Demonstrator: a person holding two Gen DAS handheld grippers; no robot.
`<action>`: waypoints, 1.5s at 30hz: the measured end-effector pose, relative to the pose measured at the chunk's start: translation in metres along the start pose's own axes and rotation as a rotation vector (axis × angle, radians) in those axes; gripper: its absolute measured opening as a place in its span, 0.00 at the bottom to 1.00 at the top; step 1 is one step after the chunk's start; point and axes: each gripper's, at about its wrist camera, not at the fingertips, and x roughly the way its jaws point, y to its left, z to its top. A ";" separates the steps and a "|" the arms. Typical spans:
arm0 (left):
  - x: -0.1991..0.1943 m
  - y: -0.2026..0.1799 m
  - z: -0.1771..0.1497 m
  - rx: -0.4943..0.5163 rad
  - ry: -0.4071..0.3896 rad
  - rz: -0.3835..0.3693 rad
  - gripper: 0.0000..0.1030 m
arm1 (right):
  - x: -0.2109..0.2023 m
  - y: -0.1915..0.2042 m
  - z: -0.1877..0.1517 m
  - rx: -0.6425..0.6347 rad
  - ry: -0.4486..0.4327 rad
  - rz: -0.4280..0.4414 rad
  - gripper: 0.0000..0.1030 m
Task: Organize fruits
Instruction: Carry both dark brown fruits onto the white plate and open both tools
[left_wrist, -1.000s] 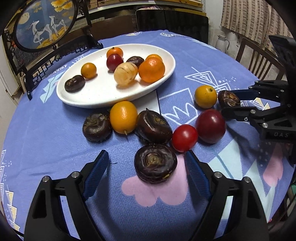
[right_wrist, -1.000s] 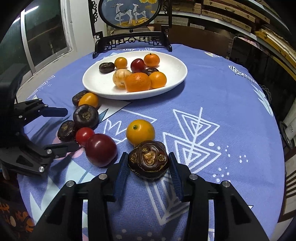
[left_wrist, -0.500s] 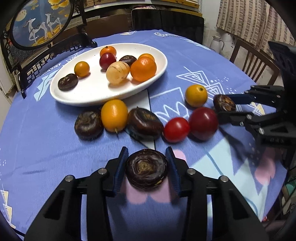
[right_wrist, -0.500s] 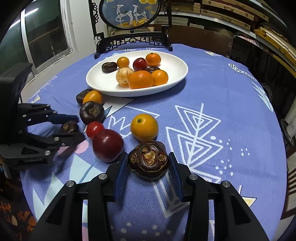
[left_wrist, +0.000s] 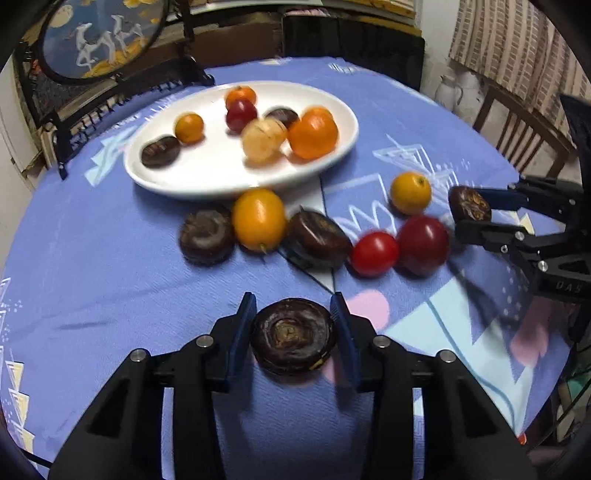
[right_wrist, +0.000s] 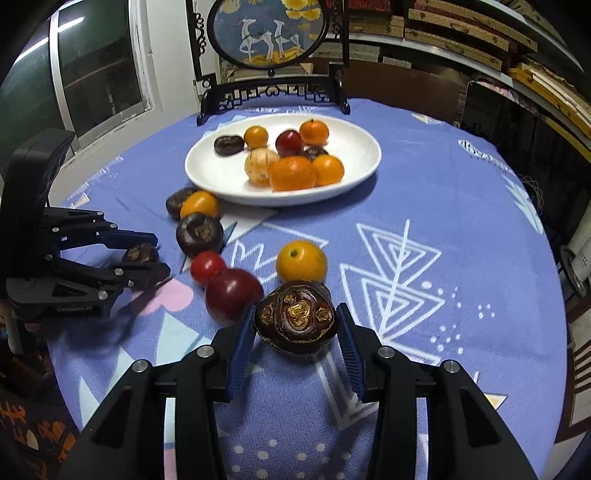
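Note:
My left gripper (left_wrist: 293, 332) is shut on a dark brown water chestnut (left_wrist: 291, 338), low over the blue tablecloth (left_wrist: 110, 280). My right gripper (right_wrist: 297, 325) is shut on a second, glossier water chestnut (right_wrist: 297, 319). Each gripper also shows in the other's view: the right gripper (left_wrist: 468, 211) at the right edge, the left gripper (right_wrist: 147, 254) at the left edge. Loose fruit lies between them: two oranges (left_wrist: 258, 219) (left_wrist: 410, 192), two water chestnuts (left_wrist: 206, 238) (left_wrist: 319, 238), a red tomato (left_wrist: 373, 253) and a dark red fruit (left_wrist: 423, 240). Behind these stands a white oval plate (left_wrist: 221, 184) with several fruits.
A round painted screen on a black carved stand (right_wrist: 267, 33) rises behind the plate. A wooden chair (left_wrist: 517, 125) stands past the table's right edge. A window (right_wrist: 99, 70) is at the far left. Patterned cloth stretches bare to the right of the plate (right_wrist: 443, 192).
The left gripper, open around the water chestnut a second ago, has shut on it. The right gripper has kept its grip on its water chestnut.

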 end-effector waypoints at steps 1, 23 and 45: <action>-0.006 0.003 0.004 -0.005 -0.021 0.003 0.40 | -0.001 0.000 0.003 0.000 -0.006 0.001 0.43; 0.009 0.066 0.135 -0.160 -0.151 0.267 0.40 | 0.032 -0.007 0.149 0.066 -0.178 0.047 0.43; 0.073 0.080 0.161 -0.122 -0.098 0.315 0.54 | 0.126 -0.040 0.186 0.112 -0.036 0.021 0.44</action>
